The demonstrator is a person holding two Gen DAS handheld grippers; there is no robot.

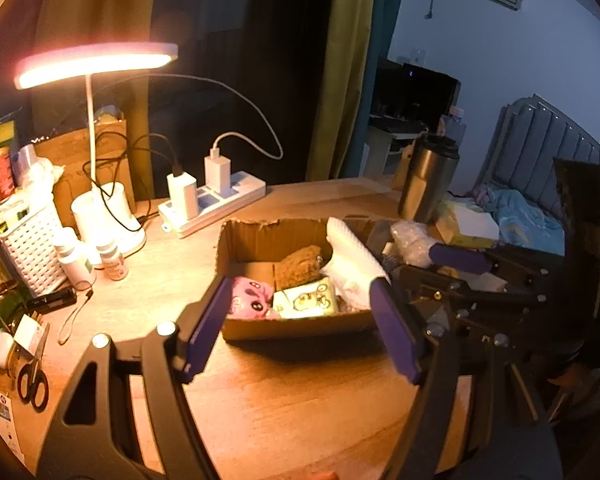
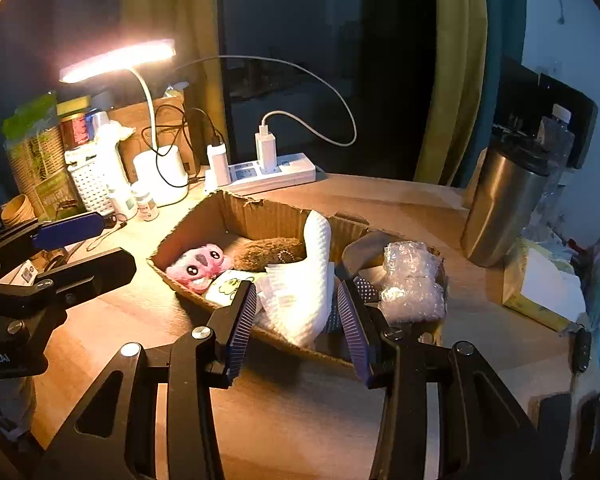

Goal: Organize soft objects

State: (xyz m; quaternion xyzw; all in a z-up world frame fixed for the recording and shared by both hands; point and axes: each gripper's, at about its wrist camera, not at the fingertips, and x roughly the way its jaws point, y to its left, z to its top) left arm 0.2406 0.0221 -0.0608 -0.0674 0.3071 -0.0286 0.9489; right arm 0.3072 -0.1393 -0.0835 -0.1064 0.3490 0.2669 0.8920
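Left gripper [image 1: 300, 320]: jaws apart, nothing between them, poised before the cardboard box [image 1: 300, 326]. Right gripper [image 2: 296, 320]: jaws partly apart (pads clear of everything), just in front of the white cloth [image 2: 304, 280], which drapes over the box's near wall. The box holds, from left to right, a pink plush [image 2: 198, 264], a yellow-green pouch [image 1: 305, 300], a brown knitted piece [image 1: 298, 266] behind them, the cloth, and crumpled bubble wrap [image 2: 412, 280] at the right end.
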